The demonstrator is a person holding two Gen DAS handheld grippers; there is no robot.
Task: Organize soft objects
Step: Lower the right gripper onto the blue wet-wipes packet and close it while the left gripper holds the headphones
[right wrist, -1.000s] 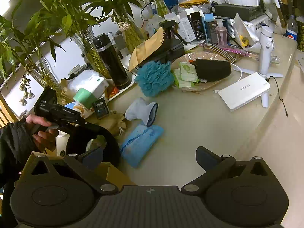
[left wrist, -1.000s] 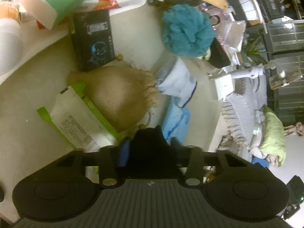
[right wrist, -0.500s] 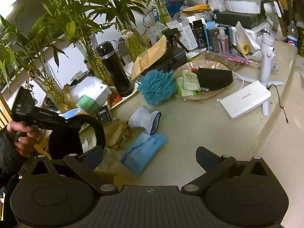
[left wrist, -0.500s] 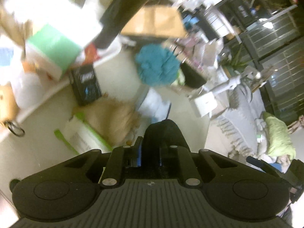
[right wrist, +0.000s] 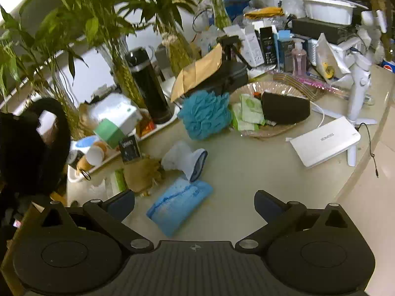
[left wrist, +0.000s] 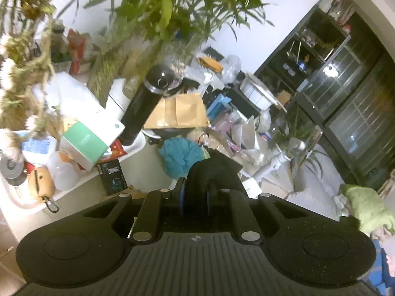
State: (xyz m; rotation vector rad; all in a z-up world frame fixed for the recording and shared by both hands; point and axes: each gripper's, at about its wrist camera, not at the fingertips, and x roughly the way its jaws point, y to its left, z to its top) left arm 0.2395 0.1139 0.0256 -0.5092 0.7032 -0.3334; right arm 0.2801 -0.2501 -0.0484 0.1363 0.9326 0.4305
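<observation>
The left gripper (left wrist: 195, 194) is clenched on a black soft band (left wrist: 209, 170), which arches up from between the blue pads; in the right wrist view the same black loop (right wrist: 53, 133) hangs in the air at the left, clear of the counter (right wrist: 246, 170). It looks light, limp and springy, so a pinch across its thickness should hold it, though it may sag and swing. The right gripper (right wrist: 195, 201) stands released, with nothing between its fingers, over a blue folded cloth (right wrist: 180, 204). Just beyond lie a pale sock (right wrist: 185, 160), a tan plush piece (right wrist: 144, 172) and a teal bath pouf (right wrist: 205, 116), all yielding things best pinched at a bunched edge.
</observation>
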